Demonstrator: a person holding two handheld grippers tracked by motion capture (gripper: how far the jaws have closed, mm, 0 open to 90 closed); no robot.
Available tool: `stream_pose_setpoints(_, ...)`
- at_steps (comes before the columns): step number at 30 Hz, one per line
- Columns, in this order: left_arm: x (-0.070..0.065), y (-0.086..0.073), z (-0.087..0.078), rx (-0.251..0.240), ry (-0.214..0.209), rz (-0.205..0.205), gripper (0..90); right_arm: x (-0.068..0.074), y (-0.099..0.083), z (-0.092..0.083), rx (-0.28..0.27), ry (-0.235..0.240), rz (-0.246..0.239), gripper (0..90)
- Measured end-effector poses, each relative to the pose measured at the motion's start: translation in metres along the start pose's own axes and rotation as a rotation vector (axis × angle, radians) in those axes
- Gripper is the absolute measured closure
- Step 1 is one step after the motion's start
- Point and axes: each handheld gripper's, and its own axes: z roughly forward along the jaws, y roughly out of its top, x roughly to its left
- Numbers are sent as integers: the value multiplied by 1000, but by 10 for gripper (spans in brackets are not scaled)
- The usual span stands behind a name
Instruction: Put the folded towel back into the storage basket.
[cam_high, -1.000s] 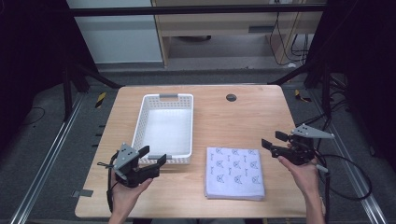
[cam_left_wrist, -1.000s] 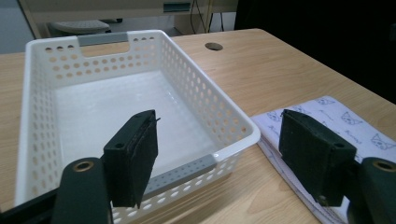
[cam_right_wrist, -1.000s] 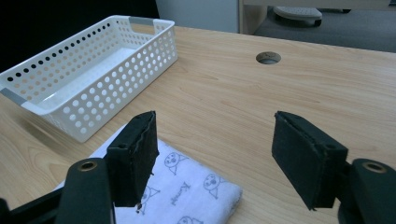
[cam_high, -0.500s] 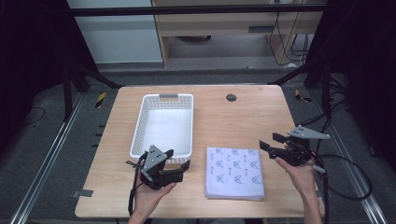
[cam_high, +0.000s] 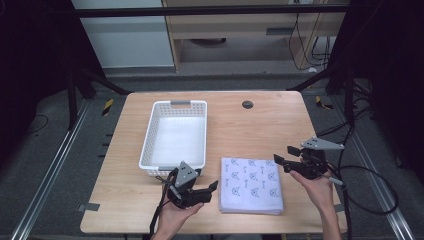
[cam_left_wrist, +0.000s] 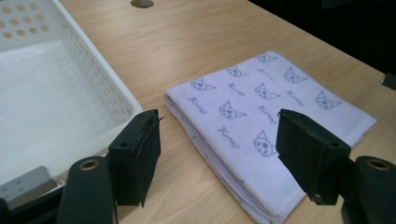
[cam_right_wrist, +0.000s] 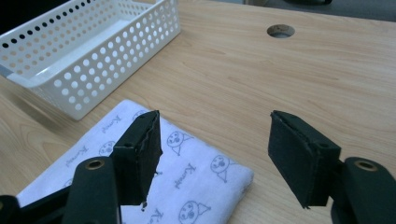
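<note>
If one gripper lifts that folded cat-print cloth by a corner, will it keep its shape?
Probably not. The folded cloth shows several soft layers along its stitched edge, so it would likely droop and unfold. It looks light, and a push would likely slide or bunch it on the smooth table.

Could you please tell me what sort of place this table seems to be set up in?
Probably a lab or workshop test bench: a bare wooden table stands on grey carpet inside a dark metal frame, with cables trailing beside it and a cable hole cut in the tabletop.
</note>
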Motion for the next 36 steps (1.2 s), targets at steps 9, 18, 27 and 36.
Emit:
stream_pose_setpoints(9,-9,-11,18,70,-4,1,302,4,-3,9,25,4,-8,355)
stream_pose_setpoints(18,-13,-20,28,106,-9,4,300,3,-6,11,49,5,-16,342)
stream_pose_setpoints(27,-15,-31,41,147,-8,1,303,-8,-23,23,82,-29,4,331)
stream_pose_setpoints(36,-12,-36,55,166,-7,-45,299,-9,-29,32,97,-40,4,350)
